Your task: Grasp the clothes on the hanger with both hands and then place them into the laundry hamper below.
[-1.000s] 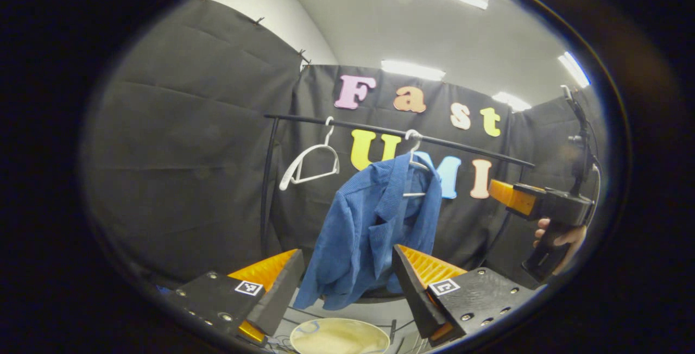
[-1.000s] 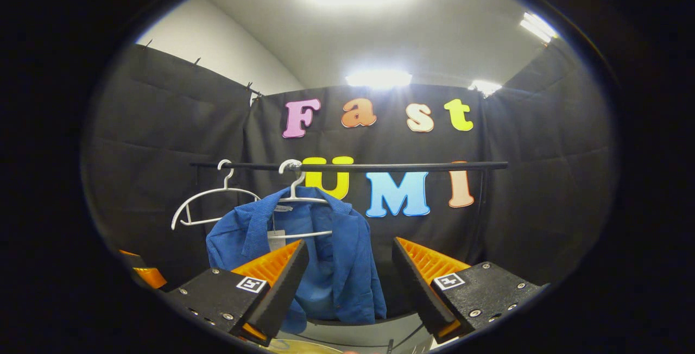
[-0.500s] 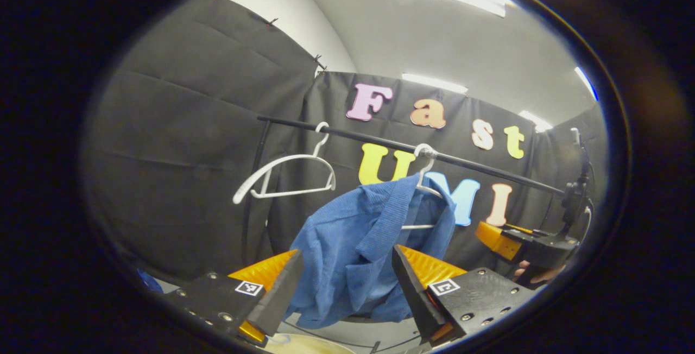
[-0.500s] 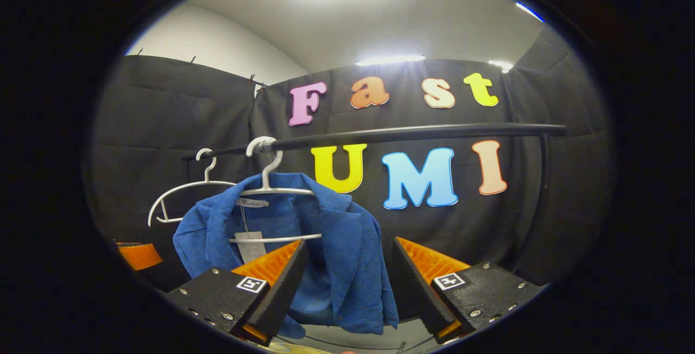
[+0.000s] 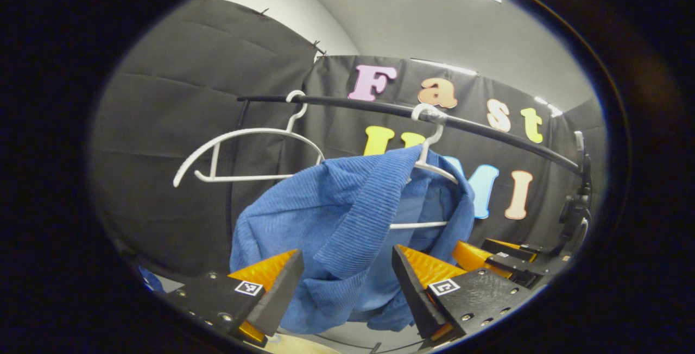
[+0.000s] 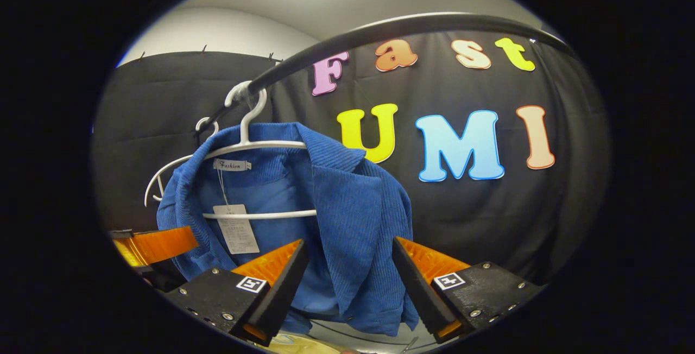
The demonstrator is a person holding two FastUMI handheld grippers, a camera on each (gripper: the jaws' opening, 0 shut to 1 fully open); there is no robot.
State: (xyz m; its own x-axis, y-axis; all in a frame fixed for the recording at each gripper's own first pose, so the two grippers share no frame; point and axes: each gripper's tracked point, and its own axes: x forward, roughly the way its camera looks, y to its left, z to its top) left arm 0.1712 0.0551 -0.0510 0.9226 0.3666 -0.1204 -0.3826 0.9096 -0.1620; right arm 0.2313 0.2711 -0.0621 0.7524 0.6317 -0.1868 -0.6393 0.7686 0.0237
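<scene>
Black rail (image 6: 347, 39) overhead, blue jacket (image 5: 347, 234) between left gripper (image 5: 347, 283) fingers (image 5: 277, 289), spread

A: Right gripper view, what's up front?
B: Right gripper (image 6: 347, 278), fingers (image 6: 282, 278) spread wide apart, nothing between them touching. Blue jacket (image 6: 336, 218) hangs just beyond, centre-left, on a white hanger (image 6: 255, 145).
A: Hanger on what?
B: Black rail (image 6: 380, 31), curving overhead. Paper tag (image 6: 236, 229) dangles inside the collar. 2nd white hanger (image 6: 163, 175) behind, far left, mostly hidden.
A: Other gripper?
B: Left gripper (image 6: 155, 245) at left edge, near jacket's sleeve; contact can't tell.
</scene>
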